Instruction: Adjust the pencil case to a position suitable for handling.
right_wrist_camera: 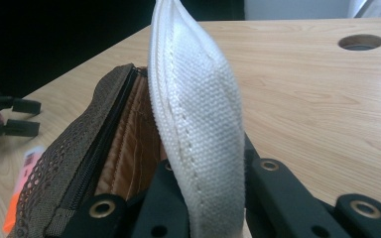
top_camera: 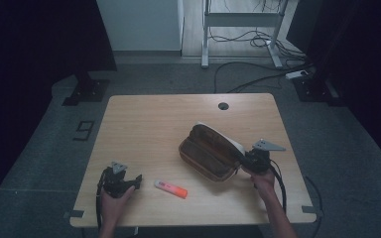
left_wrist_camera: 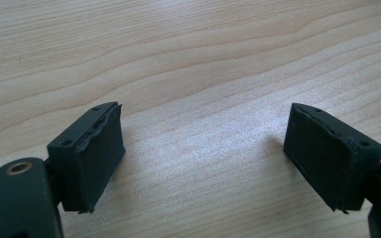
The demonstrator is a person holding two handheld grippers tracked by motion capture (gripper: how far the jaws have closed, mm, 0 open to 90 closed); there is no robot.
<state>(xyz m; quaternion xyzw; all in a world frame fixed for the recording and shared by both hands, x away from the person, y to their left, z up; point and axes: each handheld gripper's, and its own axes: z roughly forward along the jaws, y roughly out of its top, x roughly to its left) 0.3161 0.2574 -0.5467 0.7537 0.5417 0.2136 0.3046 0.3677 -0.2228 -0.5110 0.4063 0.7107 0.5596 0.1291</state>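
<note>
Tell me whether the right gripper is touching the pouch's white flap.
Touching: the right gripper view shows the right gripper with both jaws clamped on the white flap.

Left tongs [left_wrist_camera: 203, 158] gape wide; right tongs [right_wrist_camera: 206, 198] clamped (both low).

- No words or numbers are showing clearly enough to read.
- The orange and white tube [top_camera: 170, 189], lying just left of the brown pouch [top_camera: 209, 153], is carrying a small label [right_wrist_camera: 30, 159], but its print is looking too blurry to read.
</note>
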